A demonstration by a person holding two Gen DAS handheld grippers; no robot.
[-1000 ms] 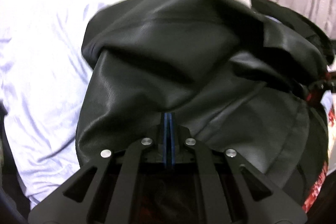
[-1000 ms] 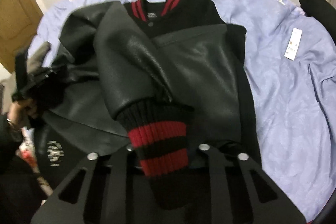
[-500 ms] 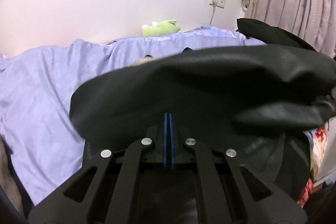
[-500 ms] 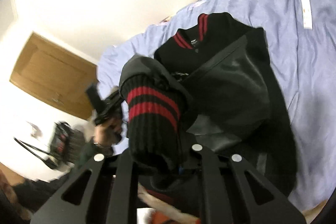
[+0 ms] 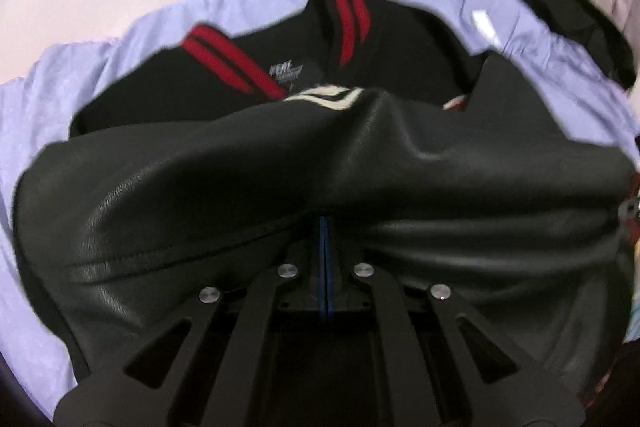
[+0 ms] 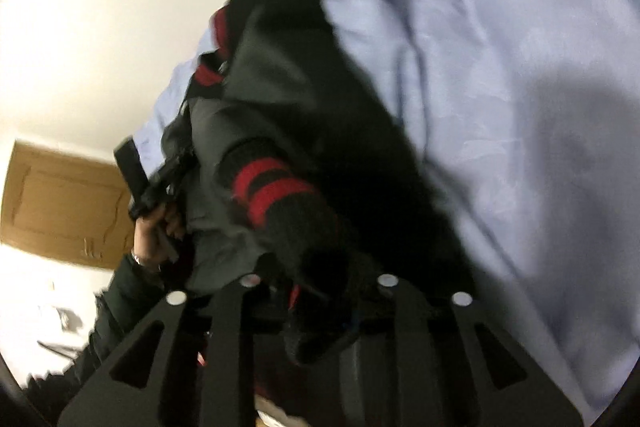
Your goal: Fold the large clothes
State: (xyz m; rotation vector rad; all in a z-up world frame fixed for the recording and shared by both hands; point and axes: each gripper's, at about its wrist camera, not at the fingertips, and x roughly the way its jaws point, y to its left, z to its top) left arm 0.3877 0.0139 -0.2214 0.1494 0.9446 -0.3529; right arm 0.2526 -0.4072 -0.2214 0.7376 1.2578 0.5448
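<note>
We see the left claw [image 5: 324,227] pressed together on a fold of the black leather jacket [image 5: 280,195], its 2 blue pads meeting with only the thin leather edge pinched between them. The jacket lies on the lilac bed sheet [image 5: 80,67], collar with red stripes [image 5: 232,63] facing the far wall.

In the right wrist view, the right claw [image 6: 320,287] has the black knit cuff with 2 red stripes [image 6: 276,191] between its fingers. Its jaws have just been opening; the cuff hides the pads, so we cannot tell whether they press on it. The person's hand [image 6: 154,231] grips the other tool at left.

Compared with 1 second ago, the left view now shows the collar and label, where earlier leather filled the frame. The right view has rolled strongly: the bed now tilts across the frame, and the wooden door [image 6: 60,203] sits low at left.
</note>
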